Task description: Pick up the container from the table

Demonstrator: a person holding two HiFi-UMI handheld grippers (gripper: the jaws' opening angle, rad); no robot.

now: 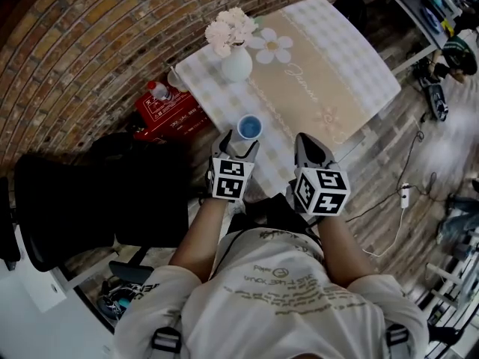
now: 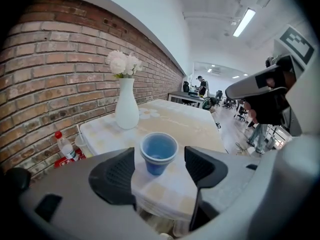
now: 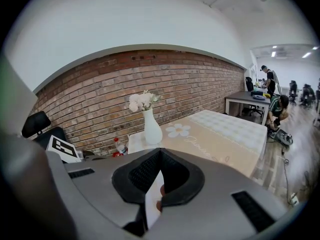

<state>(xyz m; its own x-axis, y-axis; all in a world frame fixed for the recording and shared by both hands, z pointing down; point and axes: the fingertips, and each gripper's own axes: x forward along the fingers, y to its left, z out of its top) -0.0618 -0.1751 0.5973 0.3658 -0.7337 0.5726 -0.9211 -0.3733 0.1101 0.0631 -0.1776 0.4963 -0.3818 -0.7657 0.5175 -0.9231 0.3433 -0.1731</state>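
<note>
One table point(image 1: 352, 66) carries the task's thing, and both tongs hang at its near edge. Our left tongs point(image 1: 237, 146) are spread wide, with nothing pressed between the pads. Our right tongs point(image 1: 310, 146) are closed on nothing and stand off to the right. The blue container point(image 1: 249, 128) stands upright, mouth up, close to that edge. It lies just ahead of the left tongs, in line with the gap between the jaws, and is not yet touched. We judge that the left hand is the nearer one: it needs only a short push forward before closing.
</note>
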